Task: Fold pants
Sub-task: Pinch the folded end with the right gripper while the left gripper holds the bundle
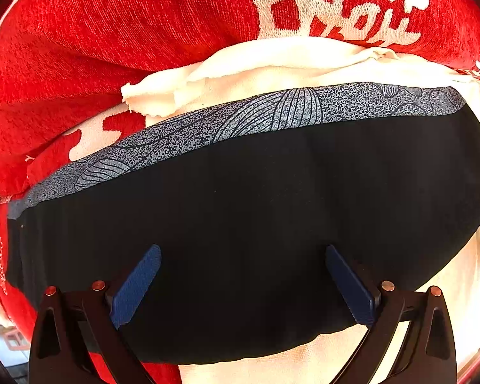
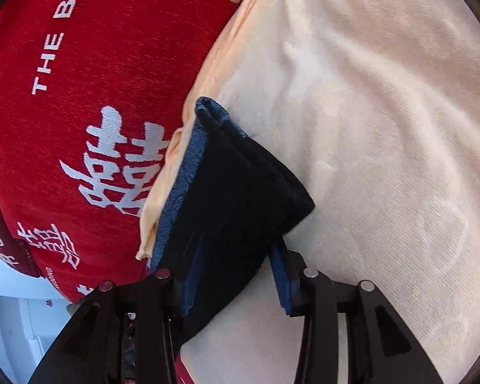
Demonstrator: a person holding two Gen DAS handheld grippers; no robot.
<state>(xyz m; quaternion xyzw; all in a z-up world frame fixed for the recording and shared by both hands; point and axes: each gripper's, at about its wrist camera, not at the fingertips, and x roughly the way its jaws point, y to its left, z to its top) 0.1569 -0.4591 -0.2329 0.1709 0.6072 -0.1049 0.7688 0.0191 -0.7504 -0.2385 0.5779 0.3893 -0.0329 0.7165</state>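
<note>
1. Pants (image 1: 240, 224): dark, near black, lying flat on a cream cloth (image 1: 272, 64). A grey patterned band (image 1: 272, 112) runs along the far edge, from 9 o'clock up toward 2 o'clock in the left wrist view. They already look folded into a compact block.

2. Right wrist view: one end of the pants (image 2: 240, 198) shows stacked layers with a blue edge at 10 o'clock. The layers sit between the fingers of the right gripper (image 2: 236, 275).

3. Right gripper: fingers spread, cloth between them but not visibly pinched; reads as open around the pants, not clamped.

4. Left gripper (image 1: 243, 284): fingers wide apart above the dark cloth, holding nothing. Whether the tips touch the fabric cannot be told.

5. Surroundings: cream cloth lies over a red blanket (image 1: 112, 32) with white lettering, at 12 o'clock and 9 o'clock.

6. Risks, as judged: closing the right gripper on only the top layers would peel the stack apart. Pinching the cream cloth along with the pants would drag it. A one-sided pull could skew the fold.
</note>
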